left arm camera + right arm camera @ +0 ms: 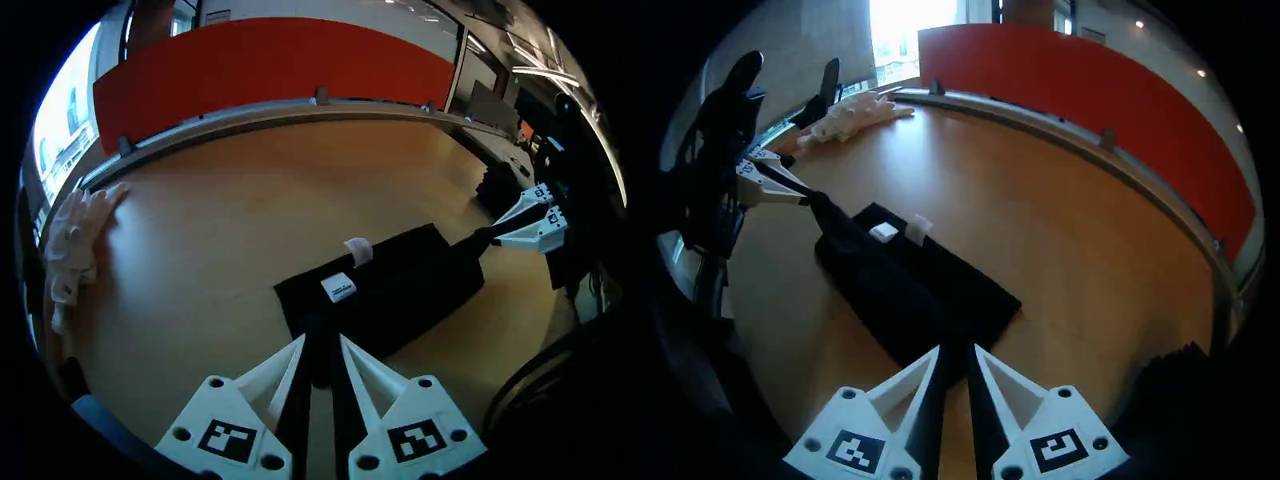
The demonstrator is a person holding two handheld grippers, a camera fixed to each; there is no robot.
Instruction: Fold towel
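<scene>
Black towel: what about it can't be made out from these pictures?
- Held corners of the black towel: in each gripper's own view, the fingers of the left gripper and the right gripper cover them.
- White tags: too small to read.
- Pale cloth heap: far off and blurred, kind unclear.
- Towel's underside: hidden against the table.

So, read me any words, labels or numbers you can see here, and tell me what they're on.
No text here can be read.
White tag on the black towel: dark printing, too small and blurred to read.
Square markers on the left gripper and the right gripper: black-and-white patterns, no words or numbers.
</scene>
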